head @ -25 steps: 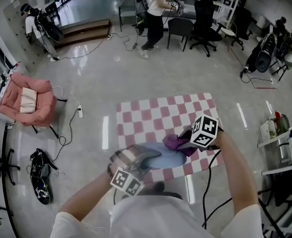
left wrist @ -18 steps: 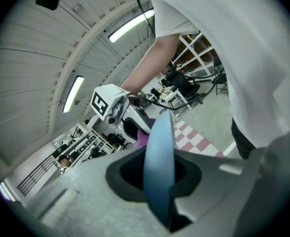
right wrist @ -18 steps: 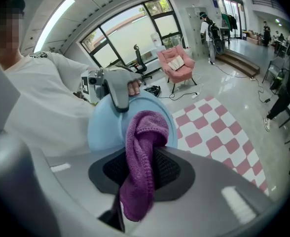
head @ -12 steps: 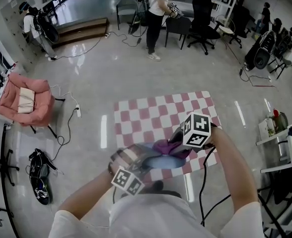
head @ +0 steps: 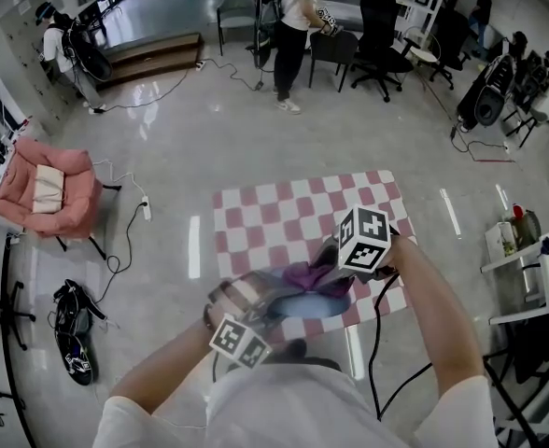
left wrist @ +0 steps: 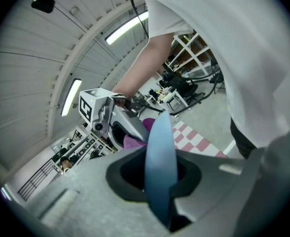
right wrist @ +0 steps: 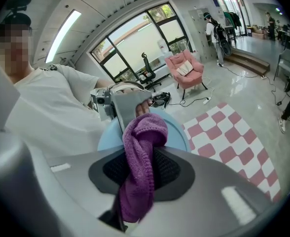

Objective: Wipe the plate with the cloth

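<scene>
I count one light-blue plate (head: 307,304), one purple cloth (head: 304,276), and two grippers, the left gripper (head: 271,300) and the right gripper (head: 329,256). One pink-checked table (head: 279,217) sits lower centre; one pink armchair (head: 49,189) at the left edge.

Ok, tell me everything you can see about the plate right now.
The plate is round, pale blue and smooth, with a thin rim; whether it is glazed or plastic I cannot tell. The left gripper is shut on its edge on the person's left, holding it over the pink-and-white checked table. The purple cloth, clamped in the right gripper, lies against its upper face toward the far side. Whether the plate touches the table does not show.
</scene>
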Available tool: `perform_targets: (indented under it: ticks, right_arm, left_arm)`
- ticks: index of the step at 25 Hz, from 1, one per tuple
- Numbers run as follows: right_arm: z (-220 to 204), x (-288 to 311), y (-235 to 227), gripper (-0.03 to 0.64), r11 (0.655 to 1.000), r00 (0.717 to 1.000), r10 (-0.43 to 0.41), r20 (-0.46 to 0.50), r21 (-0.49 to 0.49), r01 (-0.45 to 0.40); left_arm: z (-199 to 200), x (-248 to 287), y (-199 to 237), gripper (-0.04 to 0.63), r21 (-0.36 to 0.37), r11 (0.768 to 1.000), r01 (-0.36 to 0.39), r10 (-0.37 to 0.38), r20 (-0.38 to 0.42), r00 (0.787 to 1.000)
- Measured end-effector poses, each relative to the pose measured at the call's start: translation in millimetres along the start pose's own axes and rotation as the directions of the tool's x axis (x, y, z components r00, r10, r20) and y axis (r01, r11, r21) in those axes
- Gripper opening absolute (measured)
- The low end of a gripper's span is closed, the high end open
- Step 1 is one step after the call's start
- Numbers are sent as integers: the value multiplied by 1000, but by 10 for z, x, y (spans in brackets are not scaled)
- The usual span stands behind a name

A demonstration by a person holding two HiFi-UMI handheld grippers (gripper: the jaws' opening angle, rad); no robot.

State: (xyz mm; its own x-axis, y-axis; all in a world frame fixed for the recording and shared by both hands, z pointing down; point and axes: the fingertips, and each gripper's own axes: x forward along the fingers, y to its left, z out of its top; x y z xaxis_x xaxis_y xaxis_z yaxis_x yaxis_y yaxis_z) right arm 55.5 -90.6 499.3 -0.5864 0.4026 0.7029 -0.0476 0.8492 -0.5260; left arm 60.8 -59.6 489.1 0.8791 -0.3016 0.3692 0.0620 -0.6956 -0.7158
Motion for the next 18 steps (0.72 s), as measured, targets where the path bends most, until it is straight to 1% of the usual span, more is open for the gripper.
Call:
perform_targets:
  ticks: [4, 7, 13, 18]
  right_arm:
    - [-30, -4, 21, 112, 1000, 1000, 16, -1, 16, -16]
    - [-95, -18, 19, 112, 999, 1000, 28, 3, 27, -28]
    - [-327, -58, -150, 112, 998, 1000, -21, -23, 64, 22]
    - [-450, -40, -231, 112, 996, 999, -22, -27, 85, 24]
  left_arm:
    - [30, -11, -5, 38, 13, 1000, 4, -4, -5, 1000]
    - [63, -17, -18, 38, 5, 1000, -5, 5, 4, 1000]
    - [129, -54, 34, 39, -17, 1000, -17, 17, 20, 1000]
    - [228, -68, 51, 41, -13, 1000, -13, 14, 49, 999]
